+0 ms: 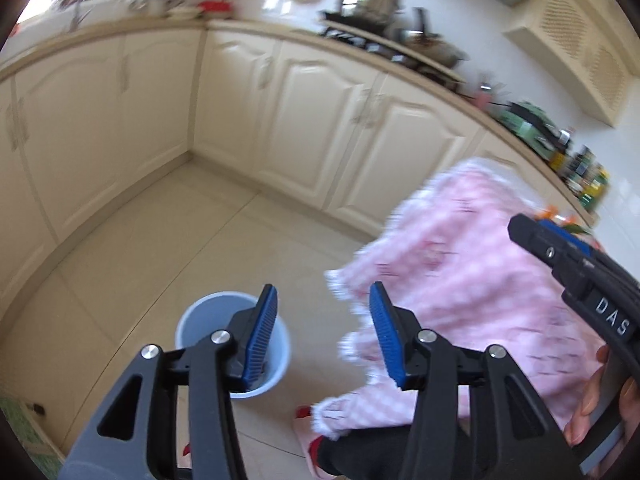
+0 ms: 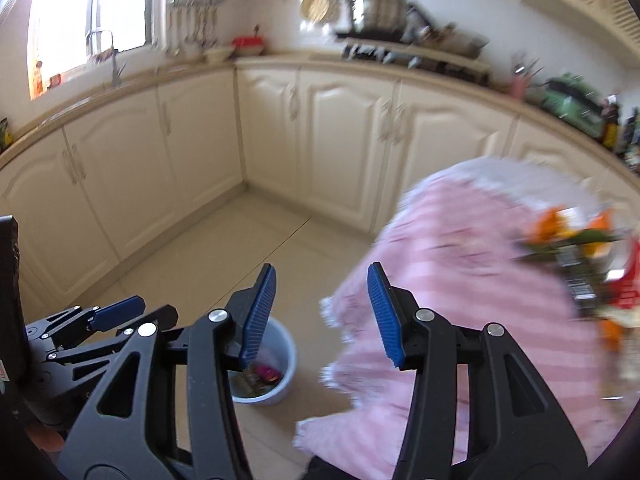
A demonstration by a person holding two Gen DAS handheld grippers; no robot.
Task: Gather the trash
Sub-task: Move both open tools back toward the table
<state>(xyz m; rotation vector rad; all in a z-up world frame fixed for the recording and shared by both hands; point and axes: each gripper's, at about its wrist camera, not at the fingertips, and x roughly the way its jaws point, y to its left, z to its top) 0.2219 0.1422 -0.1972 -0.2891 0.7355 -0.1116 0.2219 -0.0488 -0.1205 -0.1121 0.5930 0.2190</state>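
**Hovering over the bin with both jaws released**

Hanging above the kitchen floor [image 1: 152, 236], the left gripper [image 1: 323, 332] has its blue-padded jaws spread wide with nothing between them. Below its left pad [image 1: 262, 340], at about 7 o'clock in the left wrist view, stands the light blue bin [image 1: 276, 344] on the pale tiles; from this angle its inside is mostly hidden by the finger.

The right gripper [image 2: 322, 312] is likewise released, jaws apart and holding nothing. In its view the same bin [image 2: 286, 364] sits at 6 o'clock, partly behind the left pad [image 2: 260, 316], and some trash [image 2: 266, 374] lies in its bottom: a pinkish scrap and some darker pieces, too blurred to name.

A bench draped in a pink checked cloth [image 2: 460, 280] fills the 4 o'clock side of both views. On it, at 3 o'clock in the right wrist view, lies a heap of orange, green and red wrappers [image 2: 580, 264], smeared by motion. In the left wrist view the right gripper's body enters at 3 o'clock, just above the cloth, with the person's right hand [image 1: 600, 404] around its handle.

Cream cabinets [image 1: 320, 120] run along the walls from 9 to 2 o'clock, with pots [image 1: 376, 4] and bottles [image 1: 584, 172] on the worktop above them.
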